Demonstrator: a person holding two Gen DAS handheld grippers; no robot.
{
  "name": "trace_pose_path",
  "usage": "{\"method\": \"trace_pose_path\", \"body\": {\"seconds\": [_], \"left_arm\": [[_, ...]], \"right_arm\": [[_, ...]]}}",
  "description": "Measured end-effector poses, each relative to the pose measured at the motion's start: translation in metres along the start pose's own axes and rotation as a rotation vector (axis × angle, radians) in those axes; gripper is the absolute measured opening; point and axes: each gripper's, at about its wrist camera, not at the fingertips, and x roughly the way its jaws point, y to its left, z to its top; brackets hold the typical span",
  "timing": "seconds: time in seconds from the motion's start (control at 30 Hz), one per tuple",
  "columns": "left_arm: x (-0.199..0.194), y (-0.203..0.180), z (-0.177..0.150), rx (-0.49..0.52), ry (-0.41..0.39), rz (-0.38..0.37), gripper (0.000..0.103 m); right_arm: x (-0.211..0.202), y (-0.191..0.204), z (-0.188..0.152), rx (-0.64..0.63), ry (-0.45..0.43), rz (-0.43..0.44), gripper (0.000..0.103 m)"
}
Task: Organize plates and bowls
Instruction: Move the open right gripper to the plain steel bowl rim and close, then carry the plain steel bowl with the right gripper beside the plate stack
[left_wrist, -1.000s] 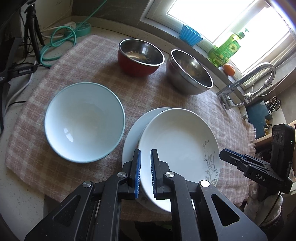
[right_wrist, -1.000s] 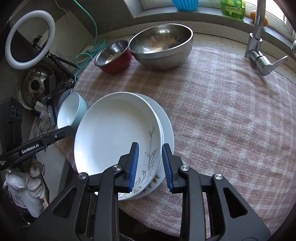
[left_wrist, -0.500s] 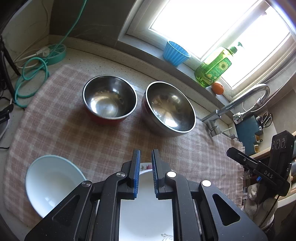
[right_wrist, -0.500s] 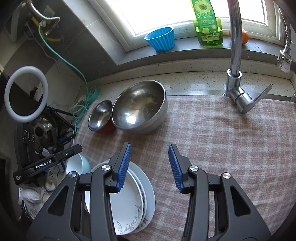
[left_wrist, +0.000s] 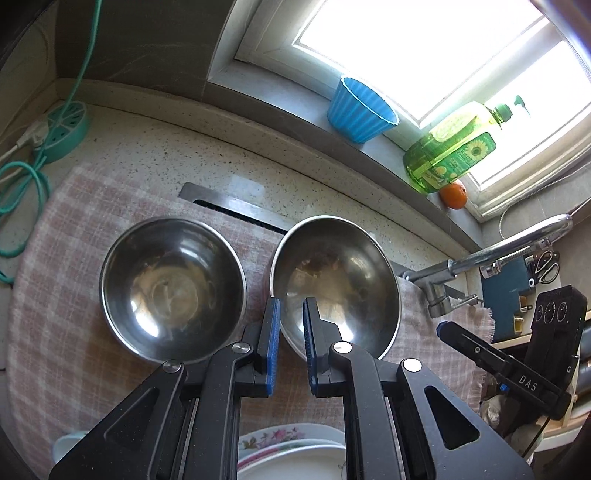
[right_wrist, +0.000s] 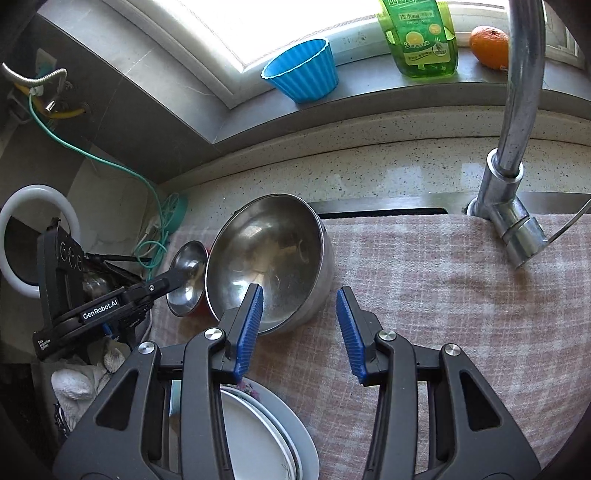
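Covering most of the surface (right_wrist: 369, 177) ahead of both sets of fingers, a pink checked cloth (right_wrist: 443, 288) carries the dishes. The larger steel bowl (left_wrist: 334, 280) sits just beyond the left gripper (left_wrist: 289, 314), whose fingers stand slightly apart with a narrow gap and grip nothing; the bowl's near rim shows between them. In the right wrist view the same bowl lies ahead and to the left of the right gripper (right_wrist: 300, 299), whose fingers are spread wide and empty, the left one overlapping the bowl's near rim in the picture. The smaller steel bowl (left_wrist: 171, 288), red outside, rests left of the left fingers, close beside the larger one. Stacked plates (right_wrist: 258, 435) lie below and behind the fingers. A faucet (right_wrist: 517, 147) rises to the right; a blue cup (left_wrist: 360, 110), soap bottle (left_wrist: 448, 147) and orange (left_wrist: 453, 195) line the windowsill.
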Motion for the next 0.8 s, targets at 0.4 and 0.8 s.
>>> {"method": "trace_pose_path", "body": {"seconds": [0.4,0.8], "left_arm": [[0.036,-0.007,0.034,0.080,0.048,0.094,0.011],[0.062,-0.015,0.029,0.144,0.100,0.134,0.011]], "right_arm": [[0.031,-0.011,0.005,0.054,0.055,0.001,0.040],[0.052,-0.010,0.000,0.064,0.099,-0.003,0.017]]}}
